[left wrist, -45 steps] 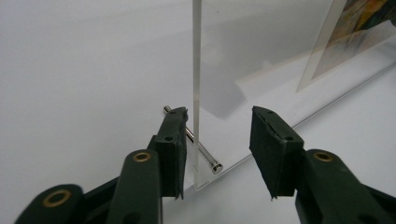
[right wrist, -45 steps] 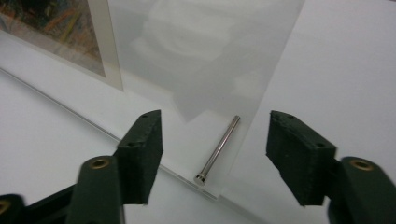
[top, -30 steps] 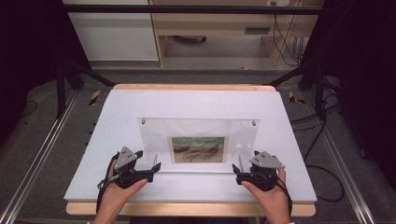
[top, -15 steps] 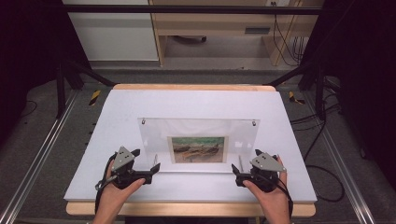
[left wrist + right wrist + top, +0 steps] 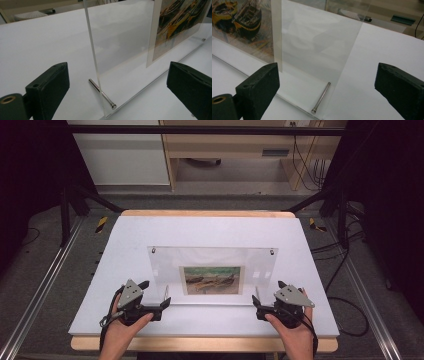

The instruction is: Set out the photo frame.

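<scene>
The left gripper [image 5: 153,293] sits in the lower left of the high view with its jaws standing wide apart; they have just been opening, and nothing is pressed between them. In the left gripper view the left edge of the clear frame [image 5: 120,50] rises between the two pads [image 5: 52,82] without touching either. The right gripper [image 5: 267,296], in the lower right of the high view, is wide open too and holds nothing; the frame's right edge stands between its pads [image 5: 262,82].

The frame stands upright in the middle of the white worktop [image 5: 120,245], resting on thin metal pins [image 5: 320,98] at its bottom corners, with a boat picture [image 5: 213,280] inside.

The risk, as I judge it, is tipping: the stand is narrow, so one pad touching first could push the frame over. The smooth acrylic may also slip, or twist if the two sides close unevenly. A pad could also knock a pin.
</scene>
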Available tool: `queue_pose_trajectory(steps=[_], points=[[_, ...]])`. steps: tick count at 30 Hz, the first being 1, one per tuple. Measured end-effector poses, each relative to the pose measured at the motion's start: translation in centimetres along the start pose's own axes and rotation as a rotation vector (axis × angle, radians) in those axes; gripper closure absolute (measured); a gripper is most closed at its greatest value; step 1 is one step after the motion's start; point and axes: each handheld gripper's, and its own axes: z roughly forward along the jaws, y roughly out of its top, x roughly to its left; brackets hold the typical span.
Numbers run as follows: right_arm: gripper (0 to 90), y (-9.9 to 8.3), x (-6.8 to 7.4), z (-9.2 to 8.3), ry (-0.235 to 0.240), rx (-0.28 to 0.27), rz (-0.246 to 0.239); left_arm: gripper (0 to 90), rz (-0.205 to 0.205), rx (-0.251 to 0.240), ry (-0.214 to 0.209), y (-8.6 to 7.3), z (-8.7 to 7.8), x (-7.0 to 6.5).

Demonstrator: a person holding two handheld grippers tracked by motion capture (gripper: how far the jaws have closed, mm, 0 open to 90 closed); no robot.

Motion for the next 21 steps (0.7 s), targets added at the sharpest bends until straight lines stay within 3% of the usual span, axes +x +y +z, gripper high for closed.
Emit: queue_pose_trajectory(steps=[11,21], points=[[7.0,0.1,-0.5,-1.9,-0.061,-0.031,0.017,4.7,0.002,-0.017,0.032,-0.1,-1.8,0.0],[7.2,-0.5,-1.9,-3.1,-0.124,-0.027,0.043,4.9,-0.026,-0.038,0.078,-0.3,-3.5,1.7]])
